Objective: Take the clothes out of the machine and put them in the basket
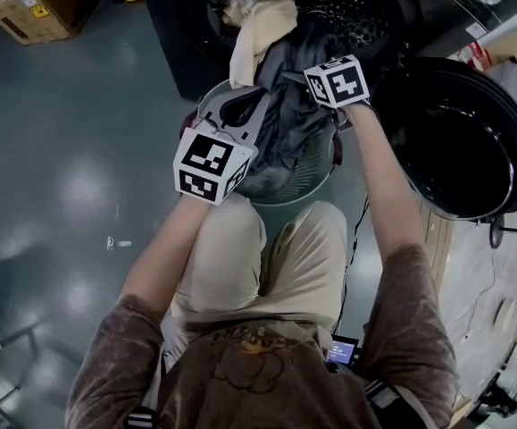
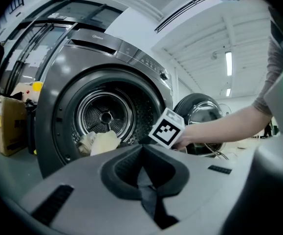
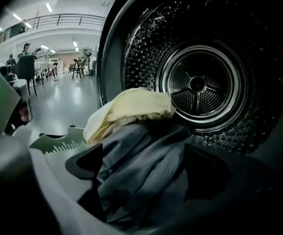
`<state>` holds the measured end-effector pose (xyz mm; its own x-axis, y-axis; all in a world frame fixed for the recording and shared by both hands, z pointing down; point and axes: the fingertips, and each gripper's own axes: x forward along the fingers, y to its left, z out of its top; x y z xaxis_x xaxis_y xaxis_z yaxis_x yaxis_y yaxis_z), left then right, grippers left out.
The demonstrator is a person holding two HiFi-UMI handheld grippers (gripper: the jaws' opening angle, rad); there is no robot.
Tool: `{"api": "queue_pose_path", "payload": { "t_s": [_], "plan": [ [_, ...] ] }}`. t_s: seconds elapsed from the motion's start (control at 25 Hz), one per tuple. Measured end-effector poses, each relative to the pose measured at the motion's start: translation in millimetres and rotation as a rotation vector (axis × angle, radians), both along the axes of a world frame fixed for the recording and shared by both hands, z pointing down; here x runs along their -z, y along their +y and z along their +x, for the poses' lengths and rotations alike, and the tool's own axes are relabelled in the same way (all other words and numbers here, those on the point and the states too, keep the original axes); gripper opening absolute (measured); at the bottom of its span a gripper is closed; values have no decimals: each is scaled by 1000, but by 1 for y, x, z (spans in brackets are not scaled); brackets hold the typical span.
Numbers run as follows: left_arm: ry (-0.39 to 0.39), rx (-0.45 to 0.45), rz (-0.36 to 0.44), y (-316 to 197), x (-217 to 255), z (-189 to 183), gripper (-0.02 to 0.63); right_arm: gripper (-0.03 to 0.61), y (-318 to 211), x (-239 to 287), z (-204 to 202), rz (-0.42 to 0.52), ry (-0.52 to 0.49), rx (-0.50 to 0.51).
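Right fingers (image 3: 85, 163) released, left fingers (image 2: 117, 173) clenched.
My right fingers gape around the grey garment (image 3: 136, 153), cream cloth (image 3: 131, 109) just beyond them; my left fingers pinch a dark fabric strip (image 2: 148, 199).

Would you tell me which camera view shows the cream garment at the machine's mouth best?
The right gripper view: the cream garment is close and large, lying on the grey garment. The head view shows it from above, draped out of the drum; the left gripper view shows a small patch at the drum's lower rim.
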<state>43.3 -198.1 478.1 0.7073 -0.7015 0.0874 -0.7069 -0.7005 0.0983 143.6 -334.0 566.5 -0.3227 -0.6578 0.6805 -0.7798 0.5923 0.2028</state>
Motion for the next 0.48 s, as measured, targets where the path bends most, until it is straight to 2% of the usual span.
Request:
{"api": "queue_pose_path", "payload": {
  "t_s": [0.08, 0.2, 0.48],
  "plan": [
    [-2, -3, -3, -1, -1, -1, 5, 518, -18, -8, 6, -28, 53, -19],
    [1, -5, -14, -4, -3, -2, 5, 523, -31, -26, 14, -86, 73, -60],
    [7, -10, -33, -8, -8, -3, 5, 505, -43, -43, 15, -100, 149, -78]
  ]
}}
